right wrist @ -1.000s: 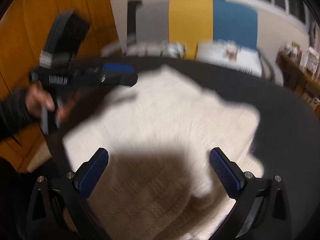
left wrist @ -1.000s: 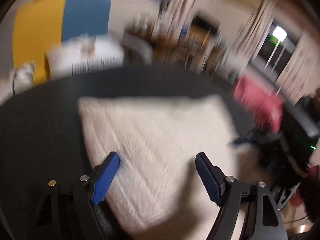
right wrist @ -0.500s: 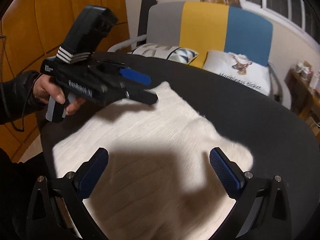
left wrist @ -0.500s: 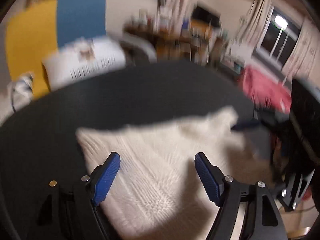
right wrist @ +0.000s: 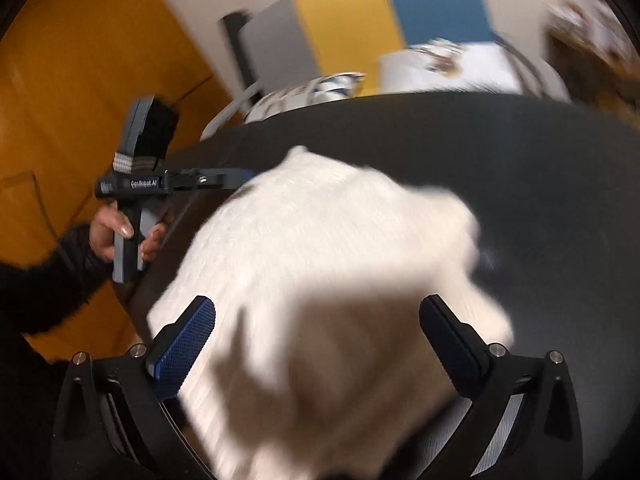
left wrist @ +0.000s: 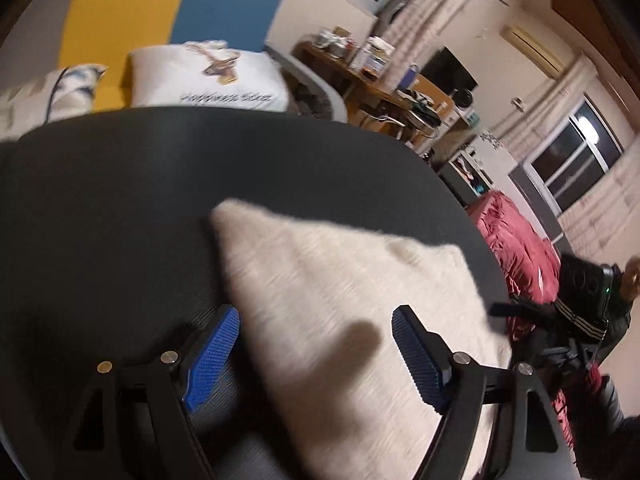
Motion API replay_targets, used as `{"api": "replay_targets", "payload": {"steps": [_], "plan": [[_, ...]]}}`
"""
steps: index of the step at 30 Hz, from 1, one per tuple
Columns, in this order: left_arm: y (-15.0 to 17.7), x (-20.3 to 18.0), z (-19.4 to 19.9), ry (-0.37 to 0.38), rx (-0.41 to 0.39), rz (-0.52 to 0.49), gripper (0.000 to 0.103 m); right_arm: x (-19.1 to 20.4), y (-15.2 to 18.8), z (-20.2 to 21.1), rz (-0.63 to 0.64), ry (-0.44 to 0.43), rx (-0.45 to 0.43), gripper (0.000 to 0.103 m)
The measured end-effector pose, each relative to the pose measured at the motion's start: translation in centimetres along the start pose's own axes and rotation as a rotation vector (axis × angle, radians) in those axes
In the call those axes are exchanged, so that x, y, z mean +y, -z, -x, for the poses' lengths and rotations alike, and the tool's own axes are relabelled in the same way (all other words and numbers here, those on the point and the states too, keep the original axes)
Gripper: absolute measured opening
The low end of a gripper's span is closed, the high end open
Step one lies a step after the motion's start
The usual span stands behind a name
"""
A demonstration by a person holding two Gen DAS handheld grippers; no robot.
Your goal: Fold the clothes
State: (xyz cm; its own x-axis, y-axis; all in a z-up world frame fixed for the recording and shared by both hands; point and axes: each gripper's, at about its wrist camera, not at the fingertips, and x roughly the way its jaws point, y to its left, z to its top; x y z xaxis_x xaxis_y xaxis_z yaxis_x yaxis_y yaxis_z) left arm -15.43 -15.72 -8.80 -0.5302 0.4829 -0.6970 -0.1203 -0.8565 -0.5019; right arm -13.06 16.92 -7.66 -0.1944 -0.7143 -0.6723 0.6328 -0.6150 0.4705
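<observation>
The white sweater (right wrist: 328, 280) lay mid-frame on the dark table (right wrist: 540, 200), already part folded. Both claws, left (left wrist: 316, 360) and right (right wrist: 316, 344), hung spread and empty above it, seemingly choosing the next edge.

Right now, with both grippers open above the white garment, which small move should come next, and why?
Probably lower the left gripper onto the near edge of the white garment and close on it. Its jaws stand open and hold nothing, and the garment's edge lies between them on the dark table. The right gripper is open too, so no fold can begin until an edge is held.
</observation>
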Motion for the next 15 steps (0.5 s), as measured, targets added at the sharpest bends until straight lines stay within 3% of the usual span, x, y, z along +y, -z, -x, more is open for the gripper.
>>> {"api": "replay_targets", "payload": {"steps": [3,8,13,15], "plan": [[2.1,1.6,0.5,0.054,0.027,0.086,0.081,-1.9,2.9,1.8,-0.148,-0.007,-0.018,0.103],[5.7,2.5,1.1,0.184,0.029,0.219,0.082,-4.5,5.1,0.1,-0.337,-0.031,-0.004,0.103],[5.4,1.9,-0.2,0.244,0.038,0.254,0.082,-4.8,3.2,-2.5,-0.370,-0.125,-0.042,0.103],[5.1,1.6,-1.0,0.265,0.046,0.270,0.082,-4.5,2.2,-3.5,-0.351,-0.109,-0.046,0.103]]}}
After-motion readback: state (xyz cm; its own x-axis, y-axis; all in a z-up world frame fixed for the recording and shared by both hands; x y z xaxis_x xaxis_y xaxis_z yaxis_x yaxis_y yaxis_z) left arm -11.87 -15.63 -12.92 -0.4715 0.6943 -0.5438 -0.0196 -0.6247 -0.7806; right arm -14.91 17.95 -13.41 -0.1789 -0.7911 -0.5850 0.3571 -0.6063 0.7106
